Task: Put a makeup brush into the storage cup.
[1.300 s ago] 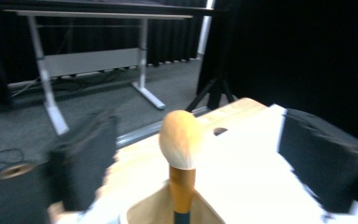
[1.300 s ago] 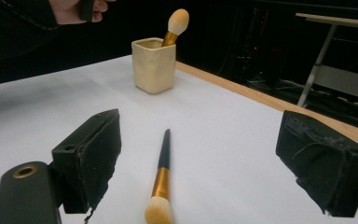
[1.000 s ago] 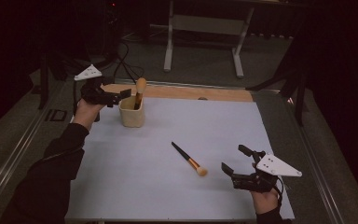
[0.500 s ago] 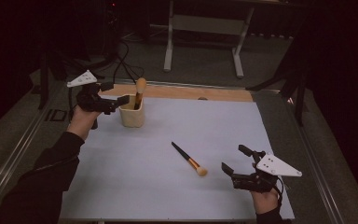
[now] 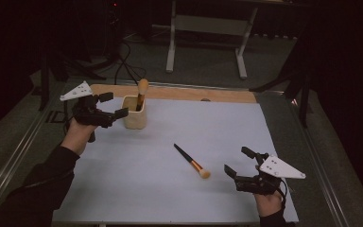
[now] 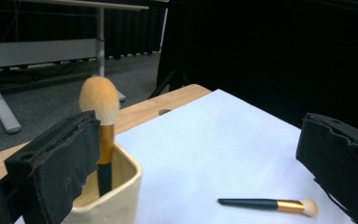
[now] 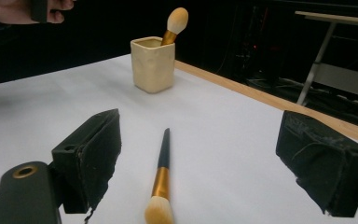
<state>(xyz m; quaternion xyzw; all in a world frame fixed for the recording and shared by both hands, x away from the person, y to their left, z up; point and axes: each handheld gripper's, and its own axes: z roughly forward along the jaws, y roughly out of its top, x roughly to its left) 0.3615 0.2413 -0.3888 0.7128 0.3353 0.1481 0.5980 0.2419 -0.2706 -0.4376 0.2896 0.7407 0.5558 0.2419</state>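
While both grippers' fingers gape (holding nothing), brush [image 5: 192, 161] lies free.

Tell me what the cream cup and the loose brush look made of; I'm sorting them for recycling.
The cup looks like glazed ceramic: thick rounded rim, soft sheen, though moulded plastic is possible. The loose brush has a matte black handle, plastic or painted wood, a shiny gold metal-looking collar and pale soft bristles, likely synthetic.

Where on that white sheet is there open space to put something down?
Open: the far right stretch beyond the loose brush, and the near-left corner. Crowded: the far-left corner, where the left gripper flanks the cup, and between that brush and the right gripper.
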